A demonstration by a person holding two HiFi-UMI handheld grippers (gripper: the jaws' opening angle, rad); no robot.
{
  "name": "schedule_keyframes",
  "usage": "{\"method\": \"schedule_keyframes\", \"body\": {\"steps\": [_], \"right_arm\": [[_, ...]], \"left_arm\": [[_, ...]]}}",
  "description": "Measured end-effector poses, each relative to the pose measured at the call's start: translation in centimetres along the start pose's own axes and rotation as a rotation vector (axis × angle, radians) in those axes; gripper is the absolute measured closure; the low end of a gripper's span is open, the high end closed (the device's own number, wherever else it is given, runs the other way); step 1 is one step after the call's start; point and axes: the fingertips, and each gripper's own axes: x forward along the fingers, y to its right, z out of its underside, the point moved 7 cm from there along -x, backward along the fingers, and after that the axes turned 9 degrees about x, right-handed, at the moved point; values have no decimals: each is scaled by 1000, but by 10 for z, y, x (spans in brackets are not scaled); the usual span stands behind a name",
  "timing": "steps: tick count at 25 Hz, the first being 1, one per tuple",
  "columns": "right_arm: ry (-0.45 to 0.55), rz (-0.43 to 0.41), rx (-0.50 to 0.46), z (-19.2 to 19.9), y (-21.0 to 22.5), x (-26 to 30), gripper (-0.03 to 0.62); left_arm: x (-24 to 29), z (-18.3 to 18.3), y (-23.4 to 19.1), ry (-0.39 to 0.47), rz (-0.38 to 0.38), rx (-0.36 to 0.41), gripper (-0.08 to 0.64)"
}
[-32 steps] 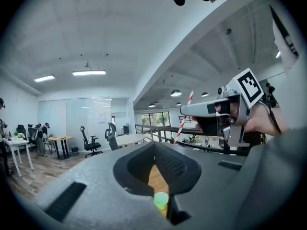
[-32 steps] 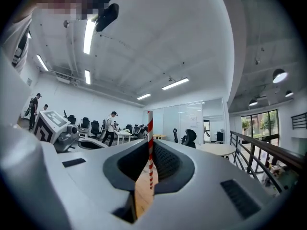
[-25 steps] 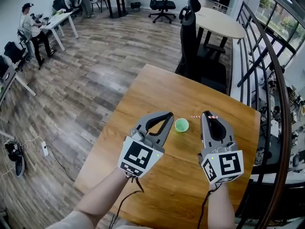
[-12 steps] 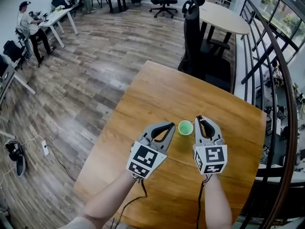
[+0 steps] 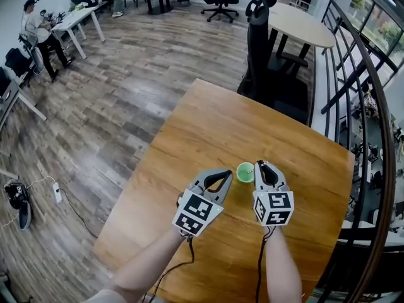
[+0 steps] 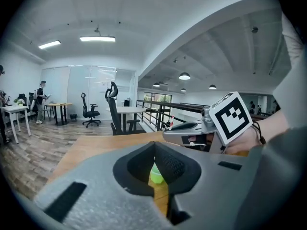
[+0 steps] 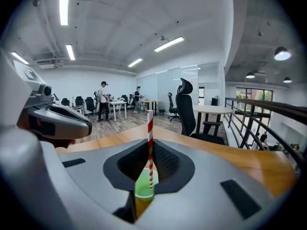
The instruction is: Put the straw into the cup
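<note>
The right gripper (image 5: 261, 165) has its fingers pinched on a red-and-white straw (image 7: 150, 143), held upright with its lower end at the mouth of the green cup (image 5: 245, 172) just ahead. The left gripper (image 5: 226, 172), fingers closed on nothing, is just beside the cup, over the wooden table (image 5: 208, 125).

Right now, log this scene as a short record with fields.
table: wooden, bears the cup
cup: green, upright, open, between the two gripper tips
straw: red-and-white, upright, lower end at the cup's mouth; whether inside, unclear
right hand-held gripper: shut on the straw, right of the cup
left hand-held gripper: shut, holds nothing, left of the cup
</note>
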Motion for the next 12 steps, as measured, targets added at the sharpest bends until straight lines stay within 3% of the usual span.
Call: {"method": "schedule_keyframes", "body": {"steps": [12], "right_arm": [[-6, -18, 129, 30, 13, 14, 558]], "left_arm": [[10, 19, 17, -54, 50, -9, 545]]}}
